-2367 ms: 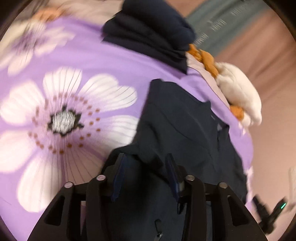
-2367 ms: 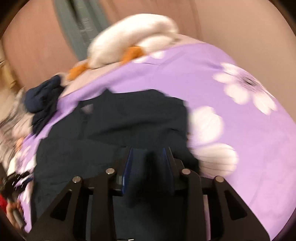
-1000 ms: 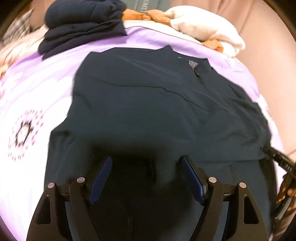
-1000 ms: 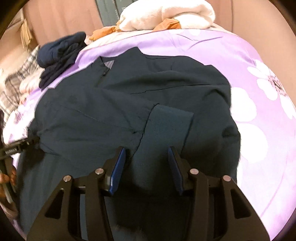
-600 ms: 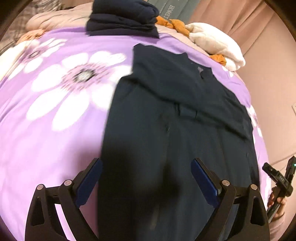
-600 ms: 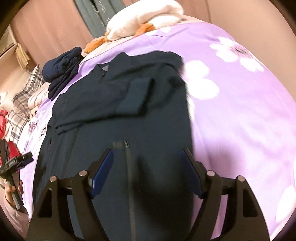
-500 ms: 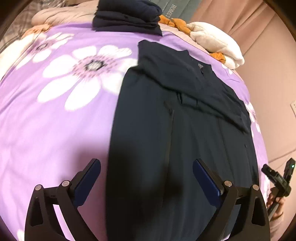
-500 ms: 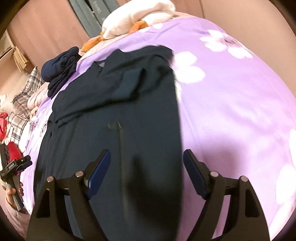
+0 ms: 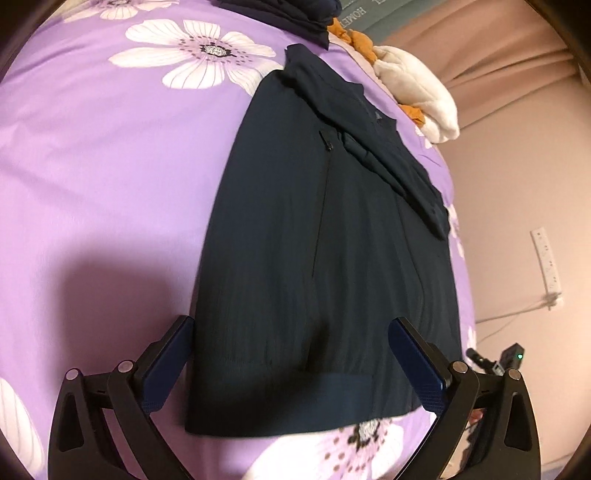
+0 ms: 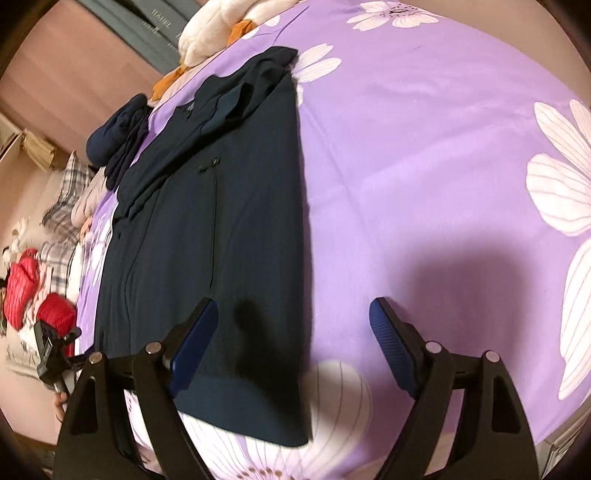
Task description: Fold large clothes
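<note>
Both sleeves now folded across jacket [image 9: 325, 229] chest; grips released since a second ago. Left gripper [image 9: 291, 354] wide open, empty, hem between jaws. Right gripper [image 10: 291, 343] wide open, empty, jacket's right hem corner by left jaw. Likely next: hem-to-collar fold.

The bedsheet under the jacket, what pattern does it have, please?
Purple bedsheet with white flowers, clearest in the right wrist view.

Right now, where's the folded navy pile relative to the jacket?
The folded navy pile sits past the navy jacket collar at the far end of the purple bedspread, left of the white plush in the right wrist view.
</note>
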The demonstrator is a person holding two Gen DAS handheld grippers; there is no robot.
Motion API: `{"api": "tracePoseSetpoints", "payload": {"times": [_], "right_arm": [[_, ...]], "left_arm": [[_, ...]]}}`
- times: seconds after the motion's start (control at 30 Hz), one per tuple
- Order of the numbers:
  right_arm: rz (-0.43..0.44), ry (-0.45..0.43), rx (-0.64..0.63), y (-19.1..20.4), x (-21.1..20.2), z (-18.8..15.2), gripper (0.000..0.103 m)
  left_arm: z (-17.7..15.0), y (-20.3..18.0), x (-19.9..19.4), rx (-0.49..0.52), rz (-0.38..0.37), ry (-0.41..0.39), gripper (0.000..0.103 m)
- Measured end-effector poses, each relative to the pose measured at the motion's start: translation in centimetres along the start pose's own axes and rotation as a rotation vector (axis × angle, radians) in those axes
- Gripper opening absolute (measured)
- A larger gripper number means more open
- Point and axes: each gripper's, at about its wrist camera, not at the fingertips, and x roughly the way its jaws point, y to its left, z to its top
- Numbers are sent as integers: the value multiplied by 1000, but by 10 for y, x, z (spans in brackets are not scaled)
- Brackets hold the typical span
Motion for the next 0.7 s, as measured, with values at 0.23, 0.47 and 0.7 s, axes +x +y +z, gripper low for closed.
{"api": "tracePoseSetpoints", "payload": {"times": [0.23,0.47,0.7], "right_arm": [[65,19,5,4,7,-5,88],[133,29,-16,22,27,3,88],[181,38,-13,38,47,22,88]], "left_arm": [[-5,0,0,7,-38,22,102],[6,-1,9,18,-78,58,102],[24,-15,29,37,-121,96,102]]}}
